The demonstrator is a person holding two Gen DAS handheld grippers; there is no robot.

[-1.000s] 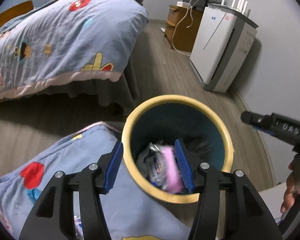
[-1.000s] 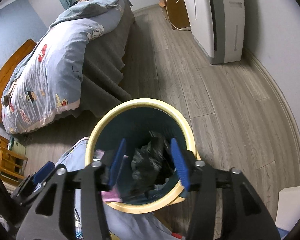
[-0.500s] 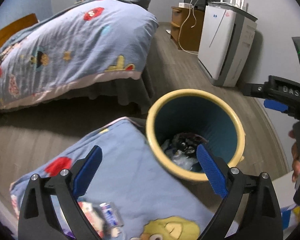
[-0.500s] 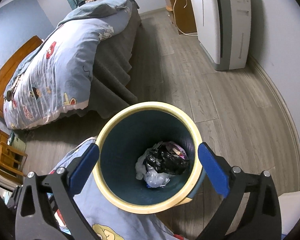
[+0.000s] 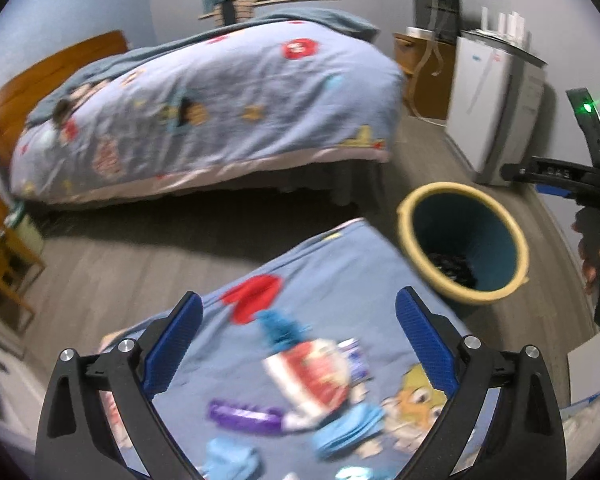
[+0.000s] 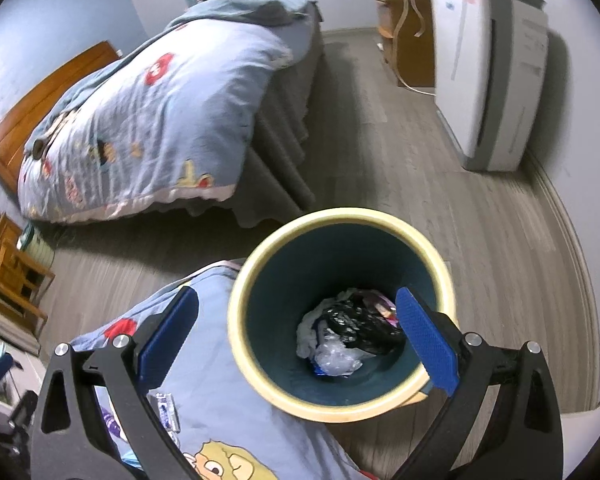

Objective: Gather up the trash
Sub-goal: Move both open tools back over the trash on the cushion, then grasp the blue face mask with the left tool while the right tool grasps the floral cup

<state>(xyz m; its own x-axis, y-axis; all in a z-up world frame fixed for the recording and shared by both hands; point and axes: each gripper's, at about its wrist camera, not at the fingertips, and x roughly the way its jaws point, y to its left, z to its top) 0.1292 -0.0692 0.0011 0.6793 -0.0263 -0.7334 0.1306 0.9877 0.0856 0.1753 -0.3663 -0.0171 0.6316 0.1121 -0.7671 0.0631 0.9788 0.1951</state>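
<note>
Several wrappers (image 5: 316, 372) lie blurred on the blue quilt (image 5: 340, 272) at lower centre of the left view, hard to identify; a purple one (image 5: 244, 416) lies lengthwise left to right. Both grippers gape wide, holding nothing: the left gripper (image 5: 298, 340) over the quilt, the right gripper (image 6: 296, 336) over the yellow-rimmed bin (image 6: 440, 264). Crumpled black and clear bags (image 6: 352, 336) sit at the bin's bottom. Behind, a bed (image 6: 152, 120) stands on grey wood floor (image 6: 500, 240), with a white appliance (image 6: 488, 72) at upper right.
</note>
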